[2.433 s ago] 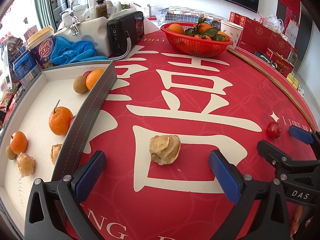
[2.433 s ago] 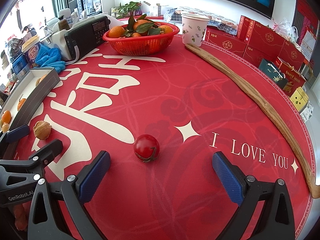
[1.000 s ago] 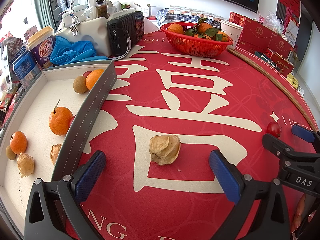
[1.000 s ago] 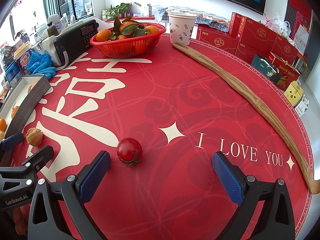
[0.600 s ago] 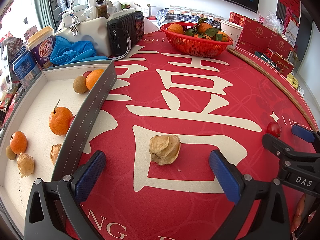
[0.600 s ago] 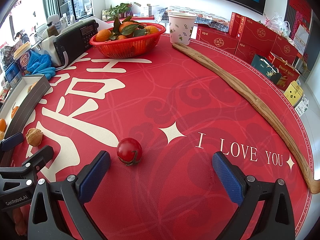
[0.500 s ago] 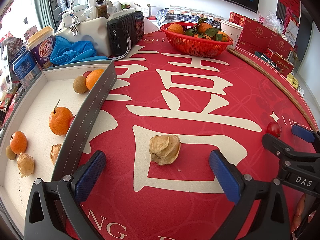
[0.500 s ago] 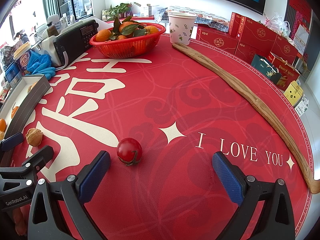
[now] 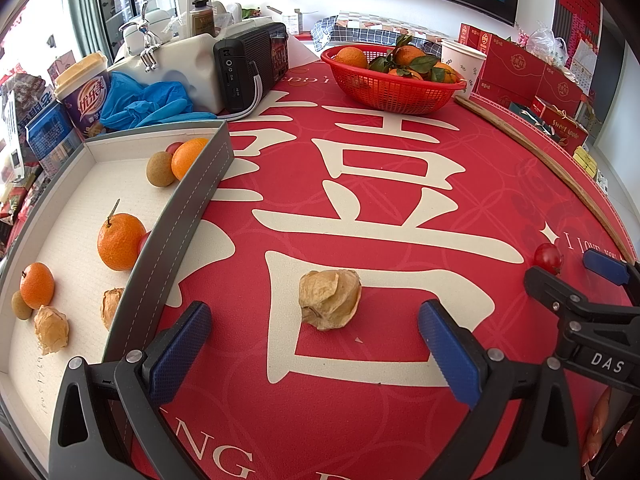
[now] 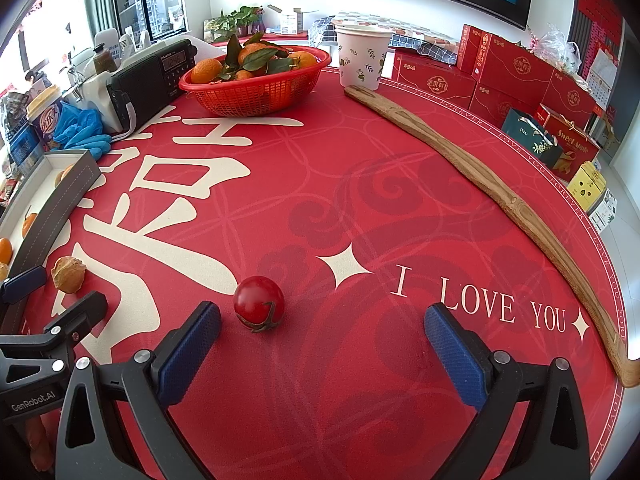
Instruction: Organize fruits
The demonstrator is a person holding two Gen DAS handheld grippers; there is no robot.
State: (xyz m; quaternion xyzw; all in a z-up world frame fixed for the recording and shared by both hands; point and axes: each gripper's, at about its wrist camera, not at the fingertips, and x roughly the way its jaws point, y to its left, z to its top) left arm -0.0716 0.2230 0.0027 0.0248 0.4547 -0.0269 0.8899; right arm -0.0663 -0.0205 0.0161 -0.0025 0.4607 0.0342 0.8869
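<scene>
On the red counter (image 9: 400,184) | left gripper (image 9: 316,344) wide open, empty, husked fruit (image 9: 330,299) lying between its pads | right gripper (image 10: 320,340) wide open, empty, cherry tomato (image 10: 259,302) just beside its left pad | grey tray (image 9: 184,216) at left holds oranges (image 9: 120,242) and other husked fruits.
</scene>
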